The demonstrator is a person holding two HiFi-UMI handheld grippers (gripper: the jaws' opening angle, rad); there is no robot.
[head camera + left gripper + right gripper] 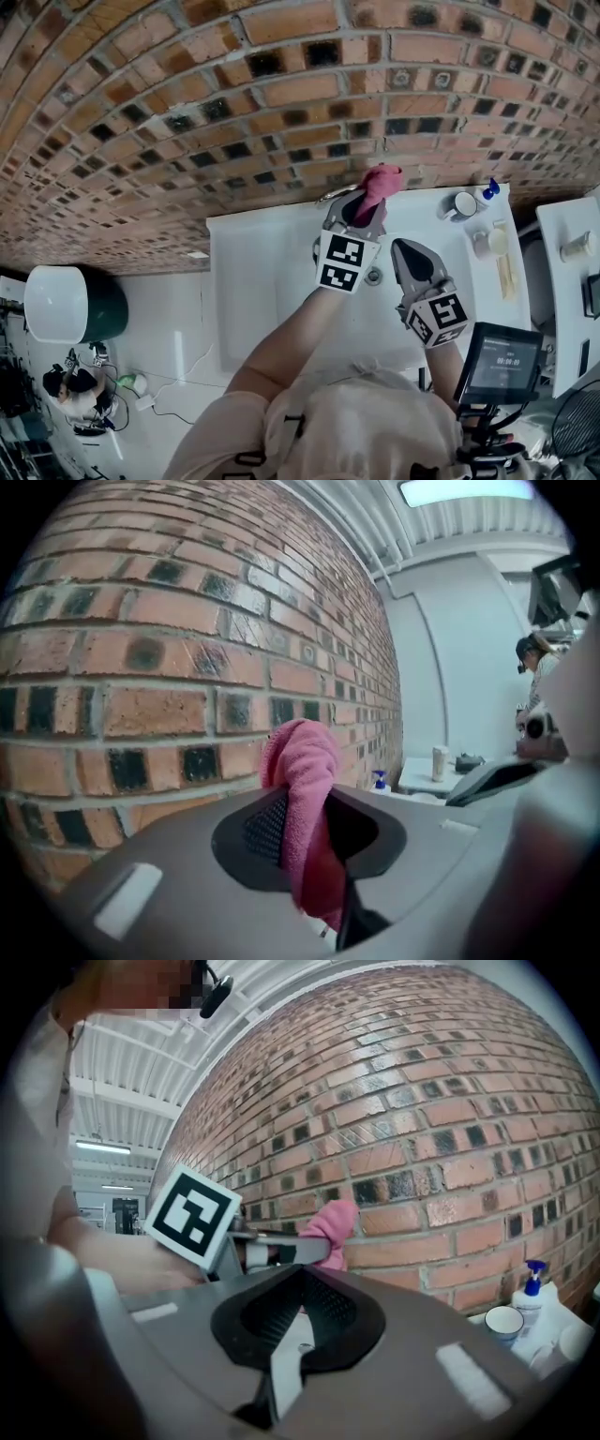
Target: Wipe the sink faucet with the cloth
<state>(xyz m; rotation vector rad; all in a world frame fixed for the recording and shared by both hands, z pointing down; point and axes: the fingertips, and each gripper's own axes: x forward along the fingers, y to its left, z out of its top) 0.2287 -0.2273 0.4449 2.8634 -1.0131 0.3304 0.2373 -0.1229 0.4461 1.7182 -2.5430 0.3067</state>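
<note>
The person's sleeve fills the near edge of the head view, reaching out over the sink. Over the sink's basin, just right of the drain, the right gripper hangs with its fingers together on nothing. It has no part in the job at present.

Toward the back of the sink, the left gripper has its fingers pinched narrowly on the cloth. The pink cloth sticks up past the tips in a loose wad and hangs down between them. The faucet shows only as a thin metal arc at the sink's back edge, just left of that wad. Whether the cloth touches it I cannot tell.

This looks like the wiping step itself, or the approach to it. The next move would call for pressing the free wad against the faucet and rubbing along it with the pinch firm, so the cloth does not slip out. The fingers themselves should stay off the metal.
</note>
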